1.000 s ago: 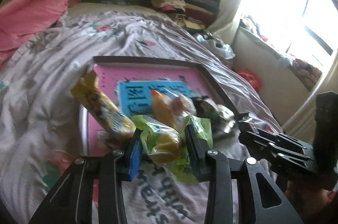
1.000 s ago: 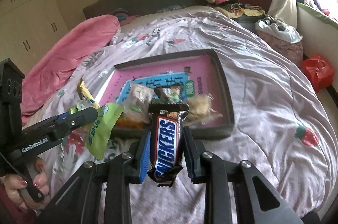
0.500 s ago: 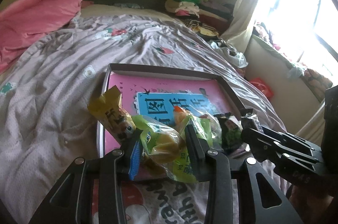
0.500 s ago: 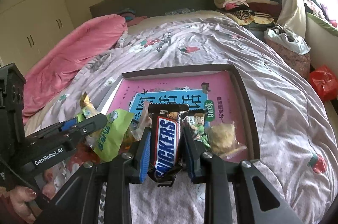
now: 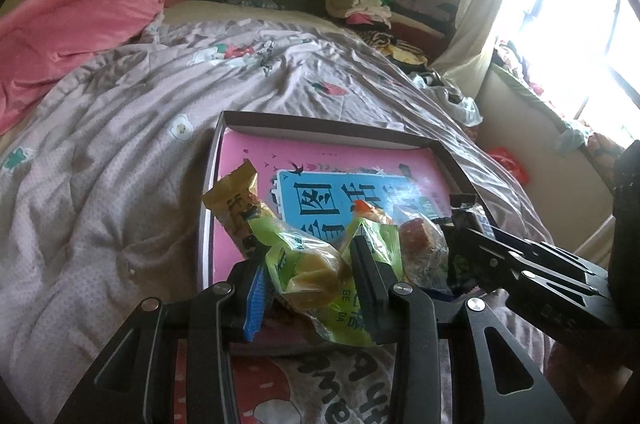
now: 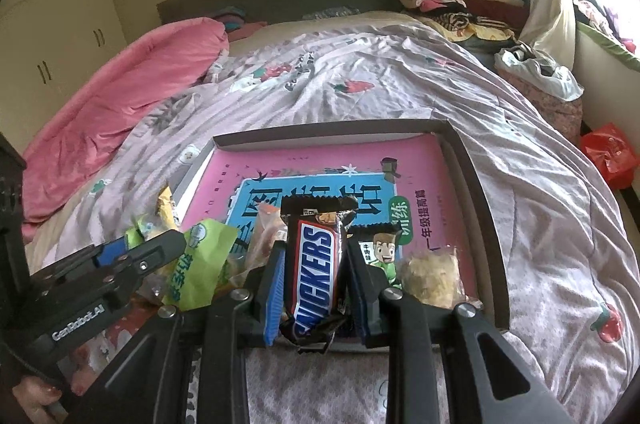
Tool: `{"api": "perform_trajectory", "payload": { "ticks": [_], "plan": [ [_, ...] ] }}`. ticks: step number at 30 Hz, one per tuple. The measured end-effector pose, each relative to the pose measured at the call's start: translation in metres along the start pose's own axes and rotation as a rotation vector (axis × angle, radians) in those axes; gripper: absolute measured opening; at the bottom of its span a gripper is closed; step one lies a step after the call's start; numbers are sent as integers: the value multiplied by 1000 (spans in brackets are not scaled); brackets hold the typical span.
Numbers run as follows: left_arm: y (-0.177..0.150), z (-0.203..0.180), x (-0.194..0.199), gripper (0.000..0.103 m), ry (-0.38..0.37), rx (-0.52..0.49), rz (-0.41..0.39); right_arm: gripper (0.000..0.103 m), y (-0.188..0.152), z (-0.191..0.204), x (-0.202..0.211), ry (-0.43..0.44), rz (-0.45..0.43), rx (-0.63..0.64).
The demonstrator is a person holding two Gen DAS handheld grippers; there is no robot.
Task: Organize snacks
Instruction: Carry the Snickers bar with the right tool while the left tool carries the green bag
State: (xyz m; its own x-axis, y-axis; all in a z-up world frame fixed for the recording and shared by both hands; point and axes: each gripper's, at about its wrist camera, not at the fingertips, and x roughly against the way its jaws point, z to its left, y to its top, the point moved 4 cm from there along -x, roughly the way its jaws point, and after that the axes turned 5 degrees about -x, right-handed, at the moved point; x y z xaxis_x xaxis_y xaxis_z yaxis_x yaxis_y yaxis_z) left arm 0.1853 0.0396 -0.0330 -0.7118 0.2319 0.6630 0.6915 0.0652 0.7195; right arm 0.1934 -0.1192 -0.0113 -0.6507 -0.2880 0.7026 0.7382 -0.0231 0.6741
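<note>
Left wrist view: left gripper [image 5: 308, 272] is clamped on one green-wrapped snack [image 5: 310, 270], clear film over a pale yellow cake, held above the near edge of the tray [image 5: 320, 124]. Right gripper [image 6: 316, 276] is clamped on one Snickers bar [image 6: 316, 264], dark brown wrapper with blue-and-white lettering, standing upright over the same edge. One dark-rimmed tray holds a pink book [image 6: 340, 160]; its far half, toward 12 o'clock, lies bare. Loose items counted: one yellow packet [image 5: 236, 204] at 10 o'clock, one clear-wrapped crumbly snack [image 6: 430, 276] at 3 o'clock. Bedspread [image 5: 100, 184] surrounds the tray on all sides.
</note>
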Motion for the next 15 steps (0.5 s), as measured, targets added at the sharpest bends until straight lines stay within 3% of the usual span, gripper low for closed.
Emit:
{"api": "perform_trajectory", "payload": {
  "ticks": [15],
  "plan": [
    [0,0,0,40,-1,1,-1,29,3,2,-7,-1,5,0]
  ]
}}
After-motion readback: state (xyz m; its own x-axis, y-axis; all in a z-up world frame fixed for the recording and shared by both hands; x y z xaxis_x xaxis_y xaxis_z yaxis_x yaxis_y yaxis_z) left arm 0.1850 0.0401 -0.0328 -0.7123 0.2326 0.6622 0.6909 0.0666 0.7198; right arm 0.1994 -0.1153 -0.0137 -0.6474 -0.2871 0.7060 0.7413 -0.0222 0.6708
